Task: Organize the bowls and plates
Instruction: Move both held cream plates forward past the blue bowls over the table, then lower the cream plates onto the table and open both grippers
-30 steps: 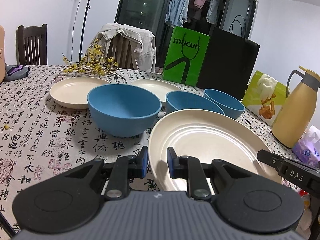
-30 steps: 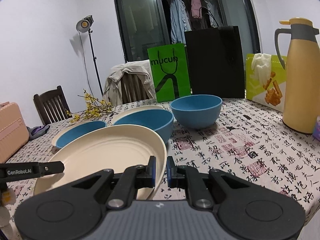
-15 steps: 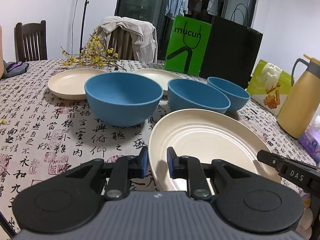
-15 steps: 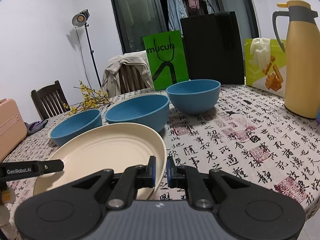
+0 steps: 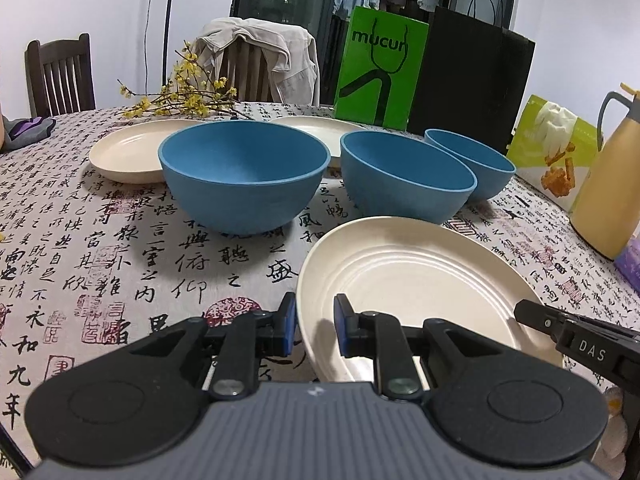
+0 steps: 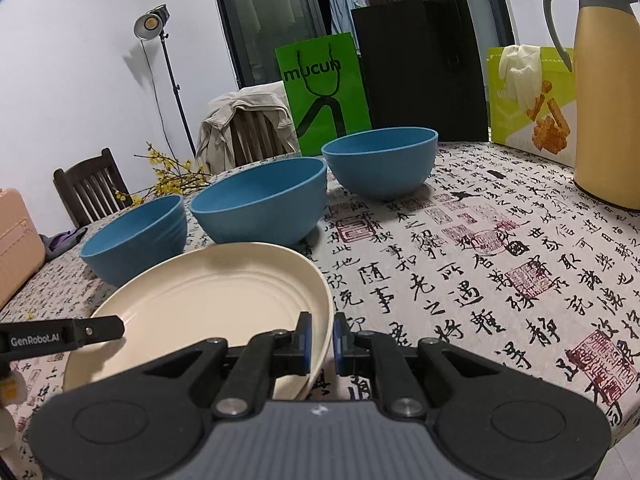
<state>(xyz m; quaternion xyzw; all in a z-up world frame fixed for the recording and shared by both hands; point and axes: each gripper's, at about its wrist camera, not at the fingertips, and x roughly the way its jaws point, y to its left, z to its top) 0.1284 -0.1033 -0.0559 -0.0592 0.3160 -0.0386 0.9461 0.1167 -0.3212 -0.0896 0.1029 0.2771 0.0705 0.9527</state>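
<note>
A large cream plate [image 5: 408, 280] [image 6: 216, 300] hangs low over the patterned tablecloth, held by both grippers. My left gripper [image 5: 314, 328] is shut on its left rim. My right gripper [image 6: 322, 340] is shut on its right rim, and one of its fingers [image 5: 576, 340] shows at the plate's far side in the left wrist view. Three blue bowls stand in a row behind the plate: a big one [image 5: 244, 176] [image 6: 136, 236], a middle one [image 5: 404, 180] [image 6: 260, 204] and a far one [image 5: 472, 160] [image 6: 380, 164]. Two more cream plates [image 5: 124, 152] [image 5: 316, 126] lie behind the bowls.
A yellow thermos jug [image 5: 612, 184] [image 6: 604, 100] stands at the right. A green bag [image 5: 380, 68], a black bag [image 5: 472, 80] and a snack bag [image 5: 556, 148] line the back. Yellow flower twigs [image 5: 188, 100], a purple tissue pack [image 5: 630, 264] and chairs ring the table.
Both grippers have sunk toward the table with the plate between them. The bowls now stand higher and closer in both views. Both grips are unchanged.
</note>
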